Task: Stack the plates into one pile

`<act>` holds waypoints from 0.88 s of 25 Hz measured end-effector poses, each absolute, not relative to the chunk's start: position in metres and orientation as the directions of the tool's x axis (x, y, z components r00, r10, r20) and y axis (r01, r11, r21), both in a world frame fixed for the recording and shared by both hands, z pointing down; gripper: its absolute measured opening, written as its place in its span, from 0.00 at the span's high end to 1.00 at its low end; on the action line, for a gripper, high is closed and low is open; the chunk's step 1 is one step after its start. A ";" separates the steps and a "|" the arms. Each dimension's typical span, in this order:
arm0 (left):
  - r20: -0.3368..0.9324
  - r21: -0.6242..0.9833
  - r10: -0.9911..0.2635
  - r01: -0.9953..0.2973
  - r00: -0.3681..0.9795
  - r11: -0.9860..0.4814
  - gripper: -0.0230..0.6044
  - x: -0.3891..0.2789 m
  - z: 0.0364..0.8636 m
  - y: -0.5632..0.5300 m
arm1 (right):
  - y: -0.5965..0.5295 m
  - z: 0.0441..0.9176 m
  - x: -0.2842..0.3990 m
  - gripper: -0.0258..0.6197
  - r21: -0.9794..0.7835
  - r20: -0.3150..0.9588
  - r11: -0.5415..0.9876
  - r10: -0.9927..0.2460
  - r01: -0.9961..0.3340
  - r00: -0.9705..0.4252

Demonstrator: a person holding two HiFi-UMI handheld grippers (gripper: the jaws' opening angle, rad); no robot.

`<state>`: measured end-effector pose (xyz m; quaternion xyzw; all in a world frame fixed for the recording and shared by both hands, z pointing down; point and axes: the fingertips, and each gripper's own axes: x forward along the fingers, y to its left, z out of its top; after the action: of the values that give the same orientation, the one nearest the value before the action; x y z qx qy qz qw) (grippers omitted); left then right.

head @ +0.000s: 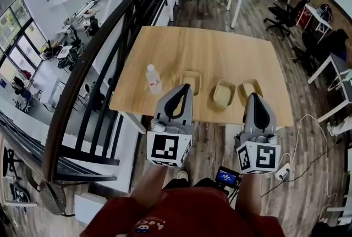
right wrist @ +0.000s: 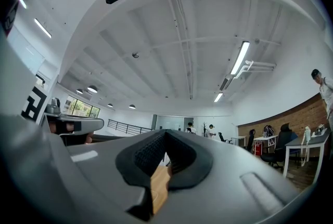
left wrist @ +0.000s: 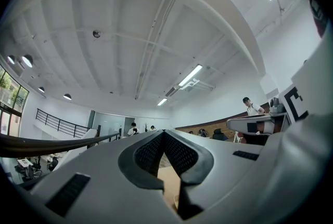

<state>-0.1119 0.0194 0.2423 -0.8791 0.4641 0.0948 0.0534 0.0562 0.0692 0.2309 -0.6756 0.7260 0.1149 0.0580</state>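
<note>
1. Jaws pressed together, holding nothing, at the desk's (head: pixel 209 49) near edge: left hand-held gripper (head: pixel 185 89), right hand-held gripper (head: pixel 254 97).
2. 3 plates (head: pixel 224 93) in a row along that edge, unstacked.
3. Spread jaws first; pinch 1 outer rim squarely, clear of the bottle (head: pixel 153 78).

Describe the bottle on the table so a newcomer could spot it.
Find the wooden table in the middle of the head view. Toward its near left corner stands a bottle, left of three tan plates. It alone is tall, upright and pale.
</note>
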 end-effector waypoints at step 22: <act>-0.178 -0.032 -0.800 -0.816 0.573 -0.577 0.96 -0.069 0.252 -0.090 | -0.040 0.248 0.098 0.95 0.034 -0.232 0.047 -0.971 -0.998 -0.054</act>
<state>-0.0692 -0.0899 0.2517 -0.8850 0.4566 0.0720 0.0552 0.0980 -0.0403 0.2475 -0.6839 0.7199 0.0931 0.0728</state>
